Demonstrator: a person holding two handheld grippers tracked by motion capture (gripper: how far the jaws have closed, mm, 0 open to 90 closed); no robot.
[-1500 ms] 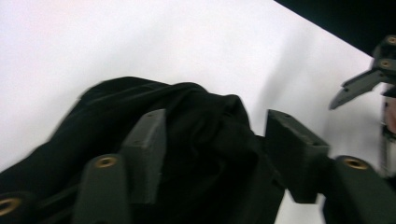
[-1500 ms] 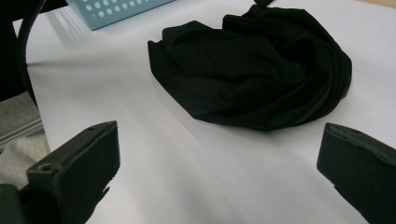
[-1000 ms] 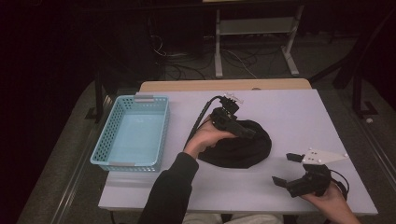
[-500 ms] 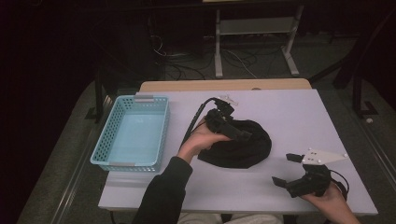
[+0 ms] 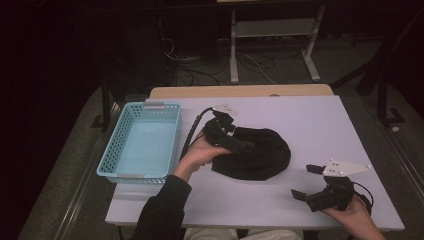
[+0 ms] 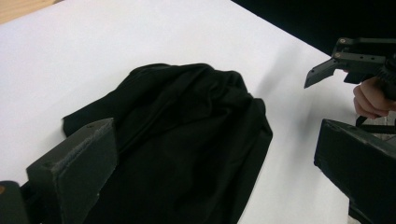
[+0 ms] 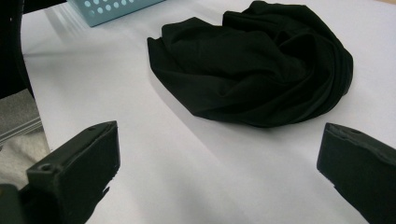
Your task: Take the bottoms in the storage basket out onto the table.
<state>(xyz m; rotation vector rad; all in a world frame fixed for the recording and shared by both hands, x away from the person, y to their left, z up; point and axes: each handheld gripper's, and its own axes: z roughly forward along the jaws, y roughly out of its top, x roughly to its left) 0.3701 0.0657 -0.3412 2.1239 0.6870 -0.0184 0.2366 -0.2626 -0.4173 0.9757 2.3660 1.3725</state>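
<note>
A white table [image 5: 310, 120] carries a crumpled black cloth [image 5: 260, 155] and a light-blue basket [image 5: 142, 142]. The cloth lies just ahead of the left gripper's fingers [image 6: 74, 168], the basket beside it.

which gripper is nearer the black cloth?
Left. The left gripper is open directly over the black cloth; the right gripper is open too, off its near right side, with bare table between.

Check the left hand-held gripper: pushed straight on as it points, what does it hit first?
Probably the black cloth: it lies right ahead between the open jaws of the left hand-held gripper, though its height over the cloth is unclear.
</note>
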